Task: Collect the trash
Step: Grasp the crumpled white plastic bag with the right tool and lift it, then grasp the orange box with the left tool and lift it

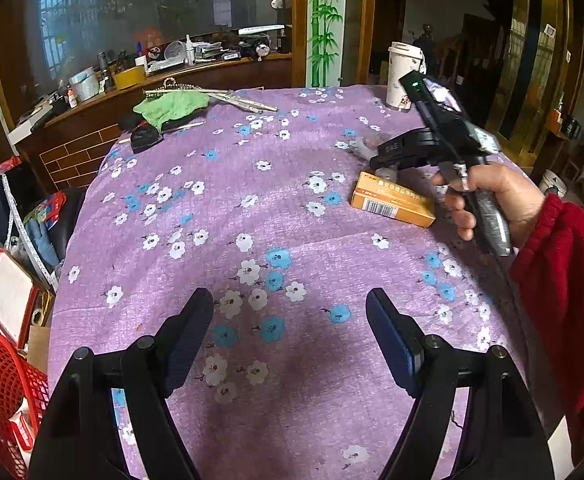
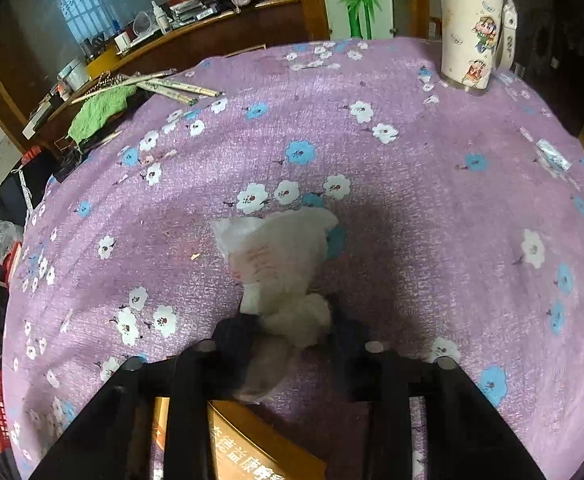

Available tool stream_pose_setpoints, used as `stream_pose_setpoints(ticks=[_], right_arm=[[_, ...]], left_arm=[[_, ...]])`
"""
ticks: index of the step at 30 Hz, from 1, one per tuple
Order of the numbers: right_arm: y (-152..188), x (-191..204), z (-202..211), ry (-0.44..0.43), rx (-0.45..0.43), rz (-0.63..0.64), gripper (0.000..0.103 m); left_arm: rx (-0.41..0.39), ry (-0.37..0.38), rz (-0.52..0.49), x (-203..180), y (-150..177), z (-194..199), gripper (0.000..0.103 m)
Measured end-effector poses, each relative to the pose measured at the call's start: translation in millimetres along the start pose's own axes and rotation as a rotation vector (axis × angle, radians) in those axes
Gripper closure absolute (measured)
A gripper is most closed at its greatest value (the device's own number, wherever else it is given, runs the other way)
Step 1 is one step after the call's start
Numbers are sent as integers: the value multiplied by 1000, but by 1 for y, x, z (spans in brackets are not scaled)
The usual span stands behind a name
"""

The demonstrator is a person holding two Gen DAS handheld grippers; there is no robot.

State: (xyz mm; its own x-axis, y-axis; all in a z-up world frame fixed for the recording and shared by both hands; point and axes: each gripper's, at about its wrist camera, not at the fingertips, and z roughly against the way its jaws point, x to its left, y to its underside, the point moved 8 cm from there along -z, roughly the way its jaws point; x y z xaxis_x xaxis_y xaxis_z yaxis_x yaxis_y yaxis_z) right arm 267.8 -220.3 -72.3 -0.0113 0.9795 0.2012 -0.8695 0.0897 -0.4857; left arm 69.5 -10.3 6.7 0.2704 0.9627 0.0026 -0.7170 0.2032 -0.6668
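Right gripper (image 2: 292, 320) is pinching a crumpled white tissue/plastic wad (image 2: 279, 264) btwn its fingers, low over the purple flowered tablecloth (image 2: 432, 220); wad is sticking out far past the tips, a bit trailing back under the jaws. Grip is sitting on the near, bunched end, prob so the loose part hangs free and doesn't snag. Can't tell if the wad is off the cloth yet or just touching.

Left gripper (image 1: 289, 312) is hanging w/ fingers spread wide over bare cloth, nothing btwn them, near edge of table; looks like it's waiting or freeing itself for the next piece.

Orange box (image 1: 392, 200) is lying flat on the right side, just near of the right gripper (image 1: 376, 158); same box is showing under that gripper in its own cam. Prob next trash item. Small silvery wrapper (image 2: 552, 156) is lying far right, well apart.

Red basket (image 1: 3, 396) is sitting off the table's left near corner, already w/ scraps in it, so likely the drop spot. Wad needs carrying left across the table to get there.

White cup (image 2: 474, 28) is standing upright at far right; green cloth (image 1: 171, 106) w/ sticks at far left. Not clear if either counts as trash.
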Motion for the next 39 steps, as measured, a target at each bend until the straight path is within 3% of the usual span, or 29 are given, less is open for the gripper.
stream_pose_setpoints(ticks=[2, 5, 8, 10, 13, 14, 17, 19, 26, 32, 39], right_arm=[[3, 1, 13, -17, -29, 27, 68], [12, -5, 27, 68, -54, 129, 68], [32, -3, 32, 124, -34, 234, 68], [48, 4, 35, 108, -11, 272, 68], [78, 33, 50, 6, -16, 284, 75], [91, 50, 59, -111, 6, 269, 75], [107, 87, 91, -304, -26, 263, 75], [103, 92, 109, -342, -79, 235, 75], [76, 55, 147, -222, -314, 102, 76], [79, 48, 127, -260, -304, 64, 75], [83, 50, 125, -274, -314, 83, 75]], left_arm=[[4, 4, 0, 0, 1, -3, 26], [12, 11, 8, 0, 2, -6, 26], [7, 19, 25, 2, 2, -5, 26], [2, 19, 33, 5, 1, -3, 26], [-6, 23, 51, 10, 1, 1, 24], [-6, 24, 59, 12, 0, 2, 23], [-5, 35, 70, 13, -1, 2, 21], [6, 44, 70, 9, -2, 0, 20], [56, -9, 2, -22, -4, -31, 17], [88, -74, -74, -52, -9, -65, 17], [113, -136, -40, -47, -7, -96, 17]])
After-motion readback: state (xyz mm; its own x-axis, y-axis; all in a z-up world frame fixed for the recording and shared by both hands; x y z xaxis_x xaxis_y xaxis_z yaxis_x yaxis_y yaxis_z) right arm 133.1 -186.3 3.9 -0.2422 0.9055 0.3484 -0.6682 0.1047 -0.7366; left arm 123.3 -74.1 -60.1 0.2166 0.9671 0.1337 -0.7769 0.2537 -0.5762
